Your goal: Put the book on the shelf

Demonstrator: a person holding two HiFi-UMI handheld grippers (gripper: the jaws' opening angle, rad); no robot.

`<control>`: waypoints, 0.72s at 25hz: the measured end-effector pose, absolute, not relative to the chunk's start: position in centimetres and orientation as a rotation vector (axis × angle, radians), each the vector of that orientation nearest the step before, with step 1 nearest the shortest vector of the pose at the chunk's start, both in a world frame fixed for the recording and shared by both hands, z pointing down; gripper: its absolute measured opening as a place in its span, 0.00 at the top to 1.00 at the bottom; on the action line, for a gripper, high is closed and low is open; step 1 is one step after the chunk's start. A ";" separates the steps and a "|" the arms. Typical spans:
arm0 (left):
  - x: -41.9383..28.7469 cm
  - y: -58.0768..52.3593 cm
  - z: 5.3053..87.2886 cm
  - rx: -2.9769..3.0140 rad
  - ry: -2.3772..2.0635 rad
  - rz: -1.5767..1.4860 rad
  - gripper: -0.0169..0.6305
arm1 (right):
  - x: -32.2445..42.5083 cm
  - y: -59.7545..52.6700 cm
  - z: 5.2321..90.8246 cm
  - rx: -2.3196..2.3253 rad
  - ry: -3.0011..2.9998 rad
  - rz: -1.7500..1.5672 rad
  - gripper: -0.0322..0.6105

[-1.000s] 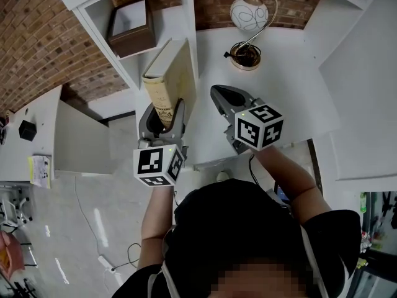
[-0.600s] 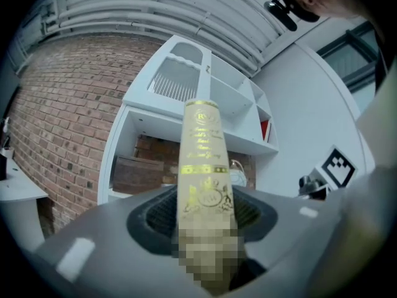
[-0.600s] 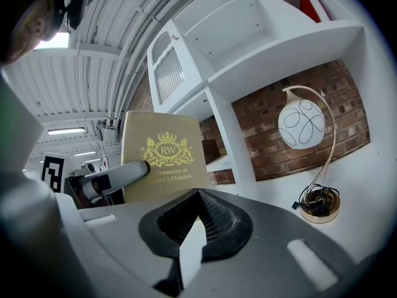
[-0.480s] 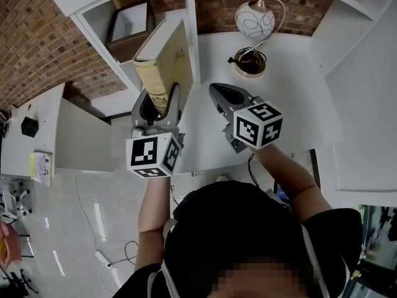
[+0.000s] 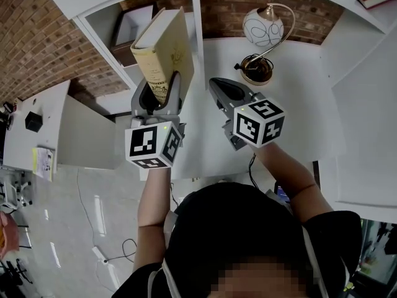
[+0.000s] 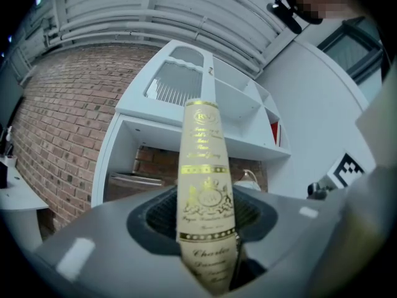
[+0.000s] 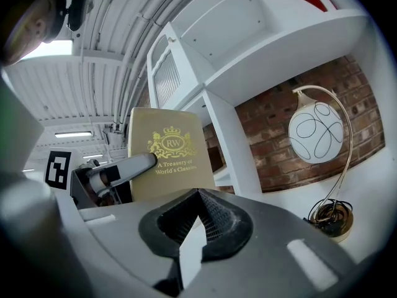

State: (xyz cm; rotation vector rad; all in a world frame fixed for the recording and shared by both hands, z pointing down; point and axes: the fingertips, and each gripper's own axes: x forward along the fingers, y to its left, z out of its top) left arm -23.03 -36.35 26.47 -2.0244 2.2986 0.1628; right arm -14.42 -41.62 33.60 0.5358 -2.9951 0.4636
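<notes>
Book point(image 5: 164, 51) has risen toward the upper-left shelf point(image 5: 197, 17), not yet in; left gripper point(image 5: 160, 95) pinches it, right gripper point(image 5: 218, 89) pressed together, empty.

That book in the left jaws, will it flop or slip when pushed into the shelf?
Probably stiff: the book stands straight above the left gripper, hardcover by its look. Gripped only at its lower end, it is likely top-heavy and may pivot.

Book at the shelf front, lamp to the right.
The book point(image 5: 162, 51) stands in the left gripper's point(image 5: 158, 90) fingers before the shelf point(image 5: 198, 36); a box point(image 5: 133, 27) sits in the compartment behind. To the right, the lamp point(image 5: 262, 30) stands on the desk point(image 5: 298, 110) behind the right gripper point(image 5: 218, 87).
</notes>
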 end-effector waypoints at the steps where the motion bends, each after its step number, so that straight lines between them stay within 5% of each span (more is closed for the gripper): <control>1: -23.1 -36.6 26.3 -2.023 2.298 0.166 0.66 | -14.5 -41.8 33.6 0.532 -2.997 0.465 0.95; 18: -24.7 -39.0 23.6 -1.936 2.302 0.237 0.66 | -15.6 -44.0 32.8 0.493 -3.009 0.460 0.95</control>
